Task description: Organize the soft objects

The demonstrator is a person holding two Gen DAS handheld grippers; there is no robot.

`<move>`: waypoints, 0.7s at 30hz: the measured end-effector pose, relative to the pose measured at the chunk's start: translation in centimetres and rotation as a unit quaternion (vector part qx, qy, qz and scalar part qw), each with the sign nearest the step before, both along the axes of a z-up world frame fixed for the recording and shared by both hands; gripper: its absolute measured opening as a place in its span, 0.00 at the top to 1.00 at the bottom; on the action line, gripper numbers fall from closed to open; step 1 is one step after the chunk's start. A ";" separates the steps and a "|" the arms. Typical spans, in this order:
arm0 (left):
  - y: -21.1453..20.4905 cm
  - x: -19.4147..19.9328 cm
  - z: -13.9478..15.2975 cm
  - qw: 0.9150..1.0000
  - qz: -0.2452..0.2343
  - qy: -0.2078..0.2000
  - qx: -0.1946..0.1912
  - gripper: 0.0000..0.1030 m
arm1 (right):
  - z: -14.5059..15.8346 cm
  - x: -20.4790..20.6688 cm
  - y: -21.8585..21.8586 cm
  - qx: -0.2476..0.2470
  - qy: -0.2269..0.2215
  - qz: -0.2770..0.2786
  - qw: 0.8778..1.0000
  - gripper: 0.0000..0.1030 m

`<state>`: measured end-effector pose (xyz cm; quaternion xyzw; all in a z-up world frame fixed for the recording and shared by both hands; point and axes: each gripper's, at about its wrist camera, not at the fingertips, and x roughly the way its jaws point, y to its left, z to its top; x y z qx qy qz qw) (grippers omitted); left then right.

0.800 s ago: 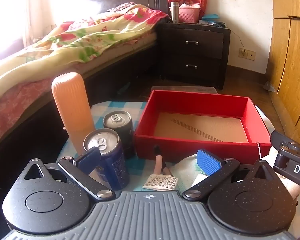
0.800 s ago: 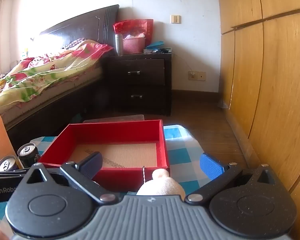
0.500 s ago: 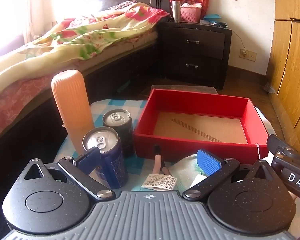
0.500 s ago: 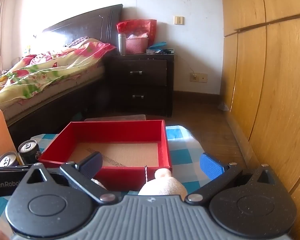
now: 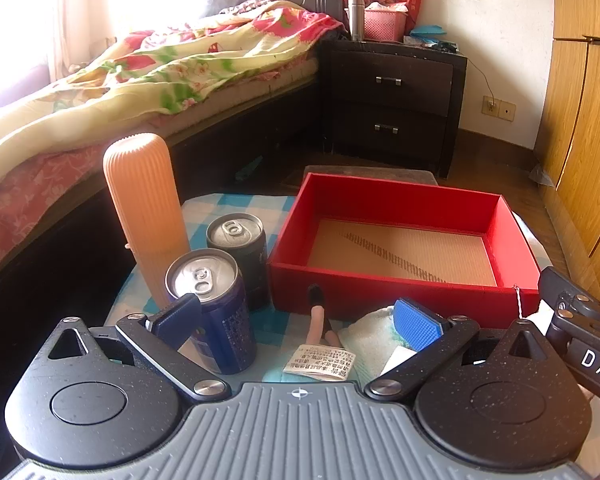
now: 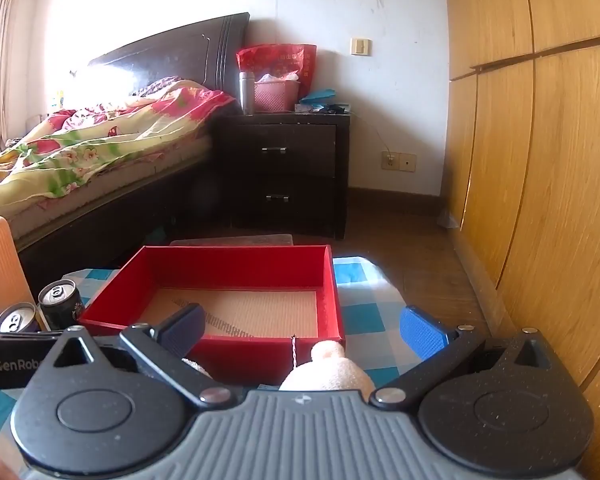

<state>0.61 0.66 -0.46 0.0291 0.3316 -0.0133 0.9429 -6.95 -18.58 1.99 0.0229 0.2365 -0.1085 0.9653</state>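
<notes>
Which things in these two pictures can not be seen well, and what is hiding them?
- Pale plush toy, right wrist view: lower part hidden behind the gripper body.
- White soft item, left wrist view: partly covered by the left gripper finger; kind unclear.
- Paper tag, left wrist view: print too small.
- Blue can: label partly hidden by a finger.

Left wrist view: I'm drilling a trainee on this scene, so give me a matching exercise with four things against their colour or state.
Things:
1. shallow cardboard box
2. tall ribbed cylinder
3. nearer drink can
4. left gripper

States:
A. peach-orange, standing upright
B. jaws wide apart, gripping nothing
C. red walls, nothing inside
D. dark blue body, silver top

Pairs: 1-C, 2-A, 3-D, 4-B
</notes>
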 end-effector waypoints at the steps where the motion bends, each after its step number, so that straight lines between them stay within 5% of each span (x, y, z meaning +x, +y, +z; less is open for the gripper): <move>1: 0.0 0.0 0.0 1.000 0.000 0.000 0.000 0.05 | 0.0 0.0 0.0 0.000 0.000 -0.001 1.000 0.18; 21: 0.0 0.1 0.0 1.000 0.003 0.007 -0.006 0.05 | 0.0 0.1 0.0 0.001 0.001 -0.002 1.000 0.18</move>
